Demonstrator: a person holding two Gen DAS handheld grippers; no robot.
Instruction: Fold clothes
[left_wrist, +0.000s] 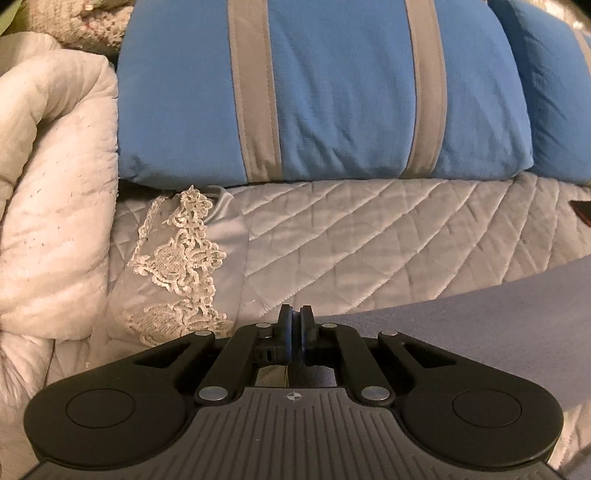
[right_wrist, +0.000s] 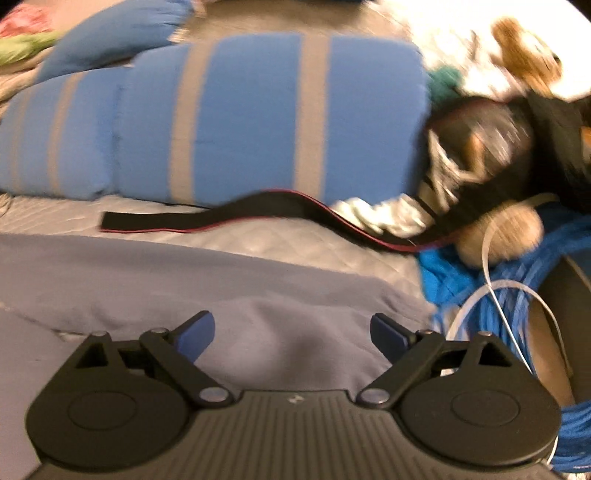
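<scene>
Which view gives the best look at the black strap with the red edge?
The right wrist view: the black strap lies there nearly full length across the quilted bedcover below the blue pillow, though blurred. The left wrist view catches only its tip at the right edge.

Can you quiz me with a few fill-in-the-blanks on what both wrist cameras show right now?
1. The left tool is ____, its pads together at the edge of the grey-blue garment.
2. The right tool stands ____ above that garment.
3. The blue pillow has ____ stripes.
4. The black strap has a ____ edge.

Missing words: shut; open; grey; red
</scene>
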